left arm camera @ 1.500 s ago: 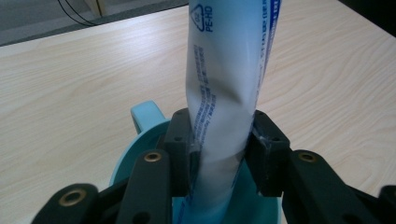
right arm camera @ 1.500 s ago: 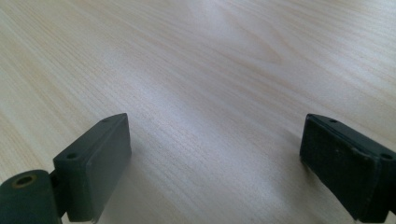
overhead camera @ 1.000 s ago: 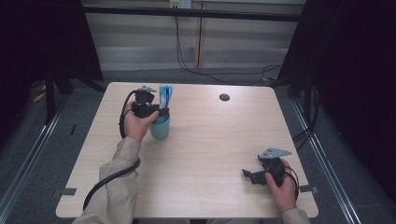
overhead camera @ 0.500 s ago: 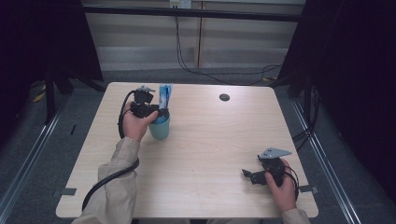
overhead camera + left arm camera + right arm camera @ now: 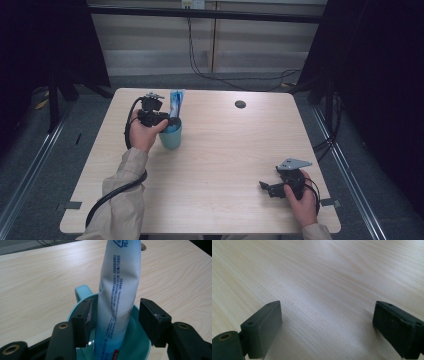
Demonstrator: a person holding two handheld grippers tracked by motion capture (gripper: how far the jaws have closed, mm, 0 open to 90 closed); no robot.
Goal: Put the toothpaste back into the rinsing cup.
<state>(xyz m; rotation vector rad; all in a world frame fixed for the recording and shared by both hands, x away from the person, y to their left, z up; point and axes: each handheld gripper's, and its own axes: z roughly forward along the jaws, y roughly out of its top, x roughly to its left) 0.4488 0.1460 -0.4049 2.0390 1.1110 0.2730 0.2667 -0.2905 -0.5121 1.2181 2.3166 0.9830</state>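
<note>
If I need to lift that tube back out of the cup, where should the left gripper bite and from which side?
Grip the tube on its flat middle, just above the cup rim, coming down from above. It stands nearly upright with its base in the cup, so the wall blocks a lower hold. The left gripper, whose jaws have just been opening, already straddles it, one pad off each broad face.

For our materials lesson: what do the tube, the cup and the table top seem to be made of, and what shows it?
Tube: soft plastic, satin white-and-blue print, dented sides.
Cup: probably moulded plastic, possibly glazed ceramic; smooth, even teal, moulded handle.
Table: pale wood-grain top, matt; probably laminate, the grain is very regular.
</note>
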